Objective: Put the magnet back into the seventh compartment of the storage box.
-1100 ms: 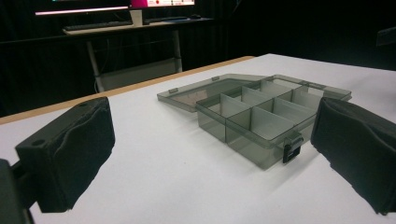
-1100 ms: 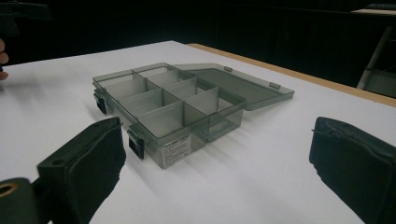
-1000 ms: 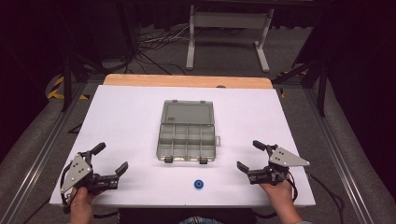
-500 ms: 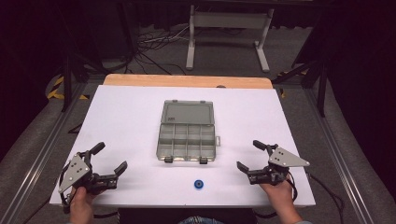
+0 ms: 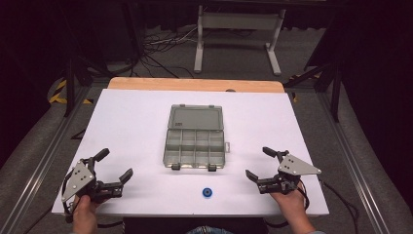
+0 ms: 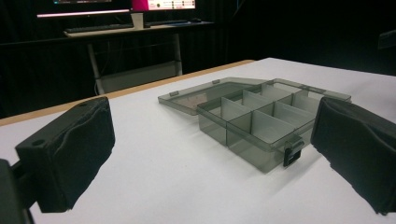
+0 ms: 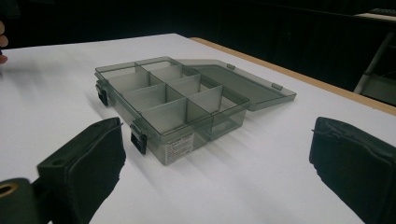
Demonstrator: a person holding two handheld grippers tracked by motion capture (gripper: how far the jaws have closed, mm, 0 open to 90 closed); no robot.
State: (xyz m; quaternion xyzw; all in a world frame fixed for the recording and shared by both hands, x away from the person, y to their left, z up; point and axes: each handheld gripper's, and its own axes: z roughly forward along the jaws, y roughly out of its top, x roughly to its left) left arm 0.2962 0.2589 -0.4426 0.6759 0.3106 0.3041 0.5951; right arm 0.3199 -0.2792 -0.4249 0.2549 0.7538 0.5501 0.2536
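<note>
- The box (image 5: 196, 138) lies open in the middle of the table (image 5: 136, 117), lid flat behind it, compartments bare.
- A small blue ring (image 5: 208, 192) sits near the front edge, apart from the box.
- The left gripper (image 5: 113, 168) rests front left, jaws wide, holding nothing.
- The right gripper (image 5: 260, 164) rests front right, jaws wide, holding nothing.

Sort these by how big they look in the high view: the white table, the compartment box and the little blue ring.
1. White table, the largest.
2. Compartment box, lid open.
3. Blue ring, the smallest.
</note>
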